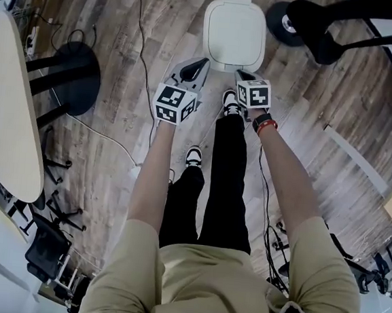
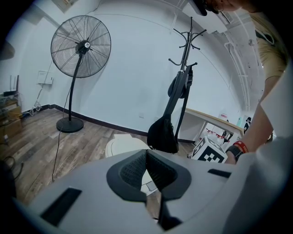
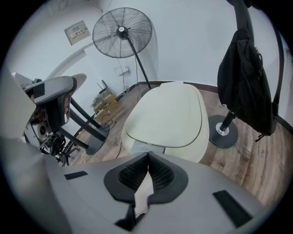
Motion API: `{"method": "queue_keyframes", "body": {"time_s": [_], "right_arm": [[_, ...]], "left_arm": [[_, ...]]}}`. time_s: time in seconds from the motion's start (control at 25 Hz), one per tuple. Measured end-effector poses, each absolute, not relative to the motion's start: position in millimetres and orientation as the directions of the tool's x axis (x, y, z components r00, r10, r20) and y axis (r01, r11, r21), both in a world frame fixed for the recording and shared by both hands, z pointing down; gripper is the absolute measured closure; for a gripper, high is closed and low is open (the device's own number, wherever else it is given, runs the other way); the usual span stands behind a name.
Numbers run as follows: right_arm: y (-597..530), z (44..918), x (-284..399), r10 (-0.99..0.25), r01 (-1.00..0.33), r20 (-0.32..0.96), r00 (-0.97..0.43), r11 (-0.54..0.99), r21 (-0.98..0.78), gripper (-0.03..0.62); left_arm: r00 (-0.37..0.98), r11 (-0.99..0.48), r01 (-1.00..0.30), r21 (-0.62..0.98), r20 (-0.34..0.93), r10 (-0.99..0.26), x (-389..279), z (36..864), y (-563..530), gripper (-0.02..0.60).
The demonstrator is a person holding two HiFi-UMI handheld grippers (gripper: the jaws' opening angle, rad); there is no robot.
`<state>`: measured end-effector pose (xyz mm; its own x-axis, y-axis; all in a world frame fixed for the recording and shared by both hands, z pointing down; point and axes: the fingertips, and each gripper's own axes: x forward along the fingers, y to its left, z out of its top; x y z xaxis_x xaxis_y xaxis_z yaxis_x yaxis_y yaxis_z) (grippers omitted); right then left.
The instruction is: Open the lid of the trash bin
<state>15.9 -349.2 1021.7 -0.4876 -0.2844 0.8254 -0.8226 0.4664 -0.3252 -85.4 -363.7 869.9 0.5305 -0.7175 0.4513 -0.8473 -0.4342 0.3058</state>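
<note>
Two tongs (image 2: 146,151) (image 3: 148,155) pinched in gripper views

The trash bin (image 1: 234,30) is looking creamy white, sitting on a floor (image 1: 118,36) of brown wood stripes. The grey left claw (image 1: 203,64) and grey right claw (image 1: 242,75) are showing black and white squares, and the person is wearing black trousers (image 1: 214,188).

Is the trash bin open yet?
Not yet. Nothing is done so far: the lid lies flat and closed on the trash bin. The left gripper and right gripper hover just in front of it, jaws together and holding nothing. Lifting the lid is left to do.
</note>
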Motion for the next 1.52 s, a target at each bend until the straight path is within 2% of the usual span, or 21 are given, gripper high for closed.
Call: {"method": "queue_keyframes", "body": {"time_s": [0.28,1.52], "right_arm": [[-348.0,1024.9,14.5,-0.268,-0.82,0.817,-0.51,0.438,-0.368,0.579],[-345.3,1032.4,10.2,-0.229,-0.794,0.845,-0.483,0.521,-0.313,0.58]], "left_arm": [[0.539,-0.446,-0.842,0.302,0.457,-0.708,-86.6,872.7,-360.9,0.558],[0.545,-0.458,-0.839,0.295,0.482,-0.686,-92.5,880.8,-356.1,0.558]]}}
